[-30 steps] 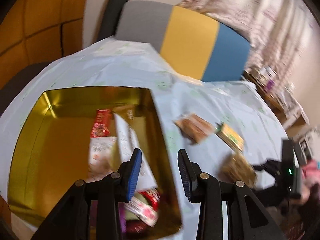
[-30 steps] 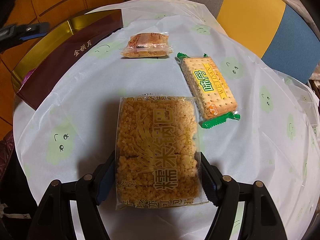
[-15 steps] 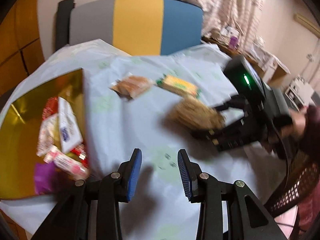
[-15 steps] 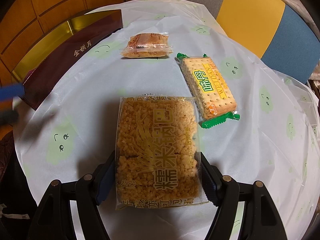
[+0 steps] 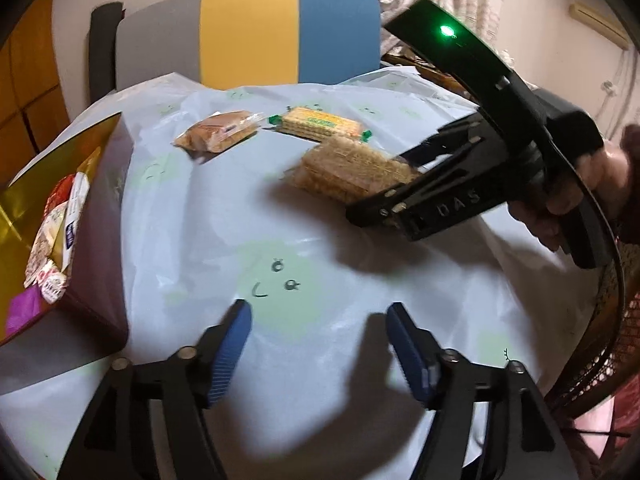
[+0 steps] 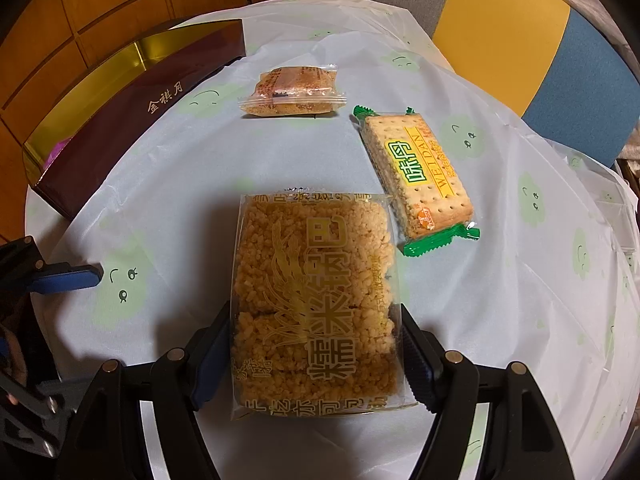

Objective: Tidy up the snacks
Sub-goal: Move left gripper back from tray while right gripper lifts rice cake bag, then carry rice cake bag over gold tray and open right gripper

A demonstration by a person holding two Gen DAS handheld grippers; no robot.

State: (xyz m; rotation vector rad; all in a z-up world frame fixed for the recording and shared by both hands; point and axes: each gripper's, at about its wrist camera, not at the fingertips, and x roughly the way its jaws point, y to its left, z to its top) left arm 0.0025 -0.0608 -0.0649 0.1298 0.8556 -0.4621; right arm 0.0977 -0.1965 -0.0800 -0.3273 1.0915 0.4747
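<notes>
A clear pack of golden rice crackers [image 6: 316, 280] lies on the pale cloth, and my right gripper [image 6: 316, 316] is shut on its sides. The left wrist view shows the same pack [image 5: 348, 168] in the right gripper [image 5: 380, 184]. My left gripper [image 5: 318, 312] hovers low over bare cloth, its jaws opening with nothing between them; one of its blue fingertips [image 6: 76, 279] shows at the left. A green-ended biscuit pack [image 6: 416, 172] and a small pastry pack [image 6: 292, 90] lie farther back. The gold-lined box [image 5: 24, 184] at the left holds several wrapped snacks.
The box's maroon wall [image 6: 132, 120] runs along the table's left side. A grey, yellow and blue chair back [image 5: 256, 32] stands behind the round table. A person's hand [image 5: 560, 208] grips the right tool, with a wicker chair [image 5: 600, 320] below it.
My left gripper swung from above the gold box to the right, sank over the cloth, and its jaws spread wider. The right gripper and the rice cracker pack did not move.
</notes>
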